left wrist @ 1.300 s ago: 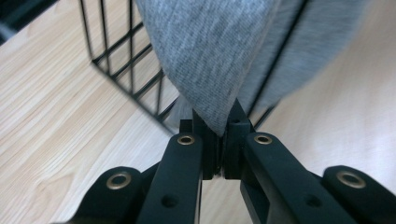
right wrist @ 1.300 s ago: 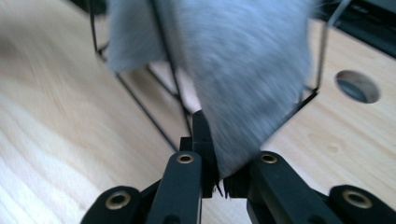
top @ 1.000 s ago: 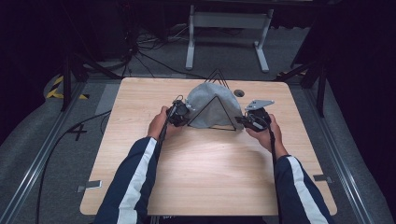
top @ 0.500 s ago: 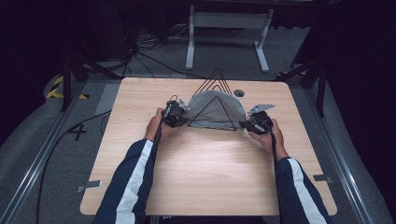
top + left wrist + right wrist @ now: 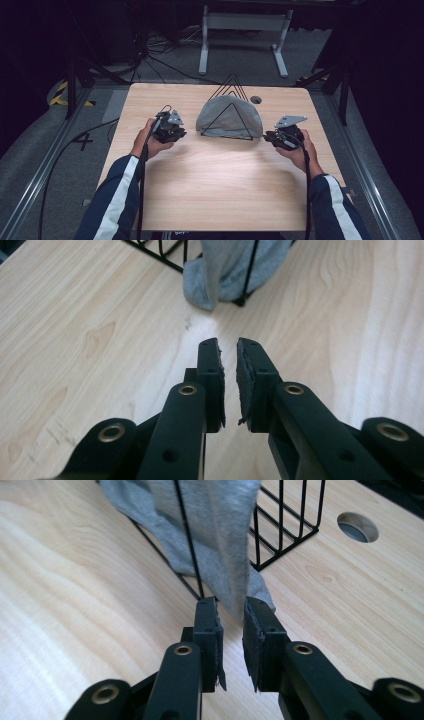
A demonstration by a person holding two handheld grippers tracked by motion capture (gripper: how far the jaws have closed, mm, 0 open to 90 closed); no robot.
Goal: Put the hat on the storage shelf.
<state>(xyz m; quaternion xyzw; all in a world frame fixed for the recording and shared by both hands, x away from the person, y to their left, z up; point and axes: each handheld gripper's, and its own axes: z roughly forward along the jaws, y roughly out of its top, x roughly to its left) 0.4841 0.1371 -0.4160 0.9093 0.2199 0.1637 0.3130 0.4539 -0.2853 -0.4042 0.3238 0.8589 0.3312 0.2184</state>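
1. Plainly, held the left gripper (image 5: 169, 129) just to the left of the grey cloth (image 5: 229, 117), jaws a narrow slit apart with nothing between them, hovering over the table (image 5: 210, 190).
2. Held the right gripper (image 5: 284, 136) just to the right of the same cloth, jaws likewise slightly parted and unloaded; in the right gripper view, sat with the tips (image 5: 231, 611) almost touching the hanging hem (image 5: 220, 535).
3. Found the cloth draped over the black wire rack (image 5: 233, 85), sitting between the two claws, ahead of each and inward.
4. Judged the cloth's long axis to run claw to claw, so each end pointed at one gripper.
5. Judged the right gripper nearer its hem; saw the left tips (image 5: 229, 347) well short of the cloth corner (image 5: 200, 287), with bare wood between.
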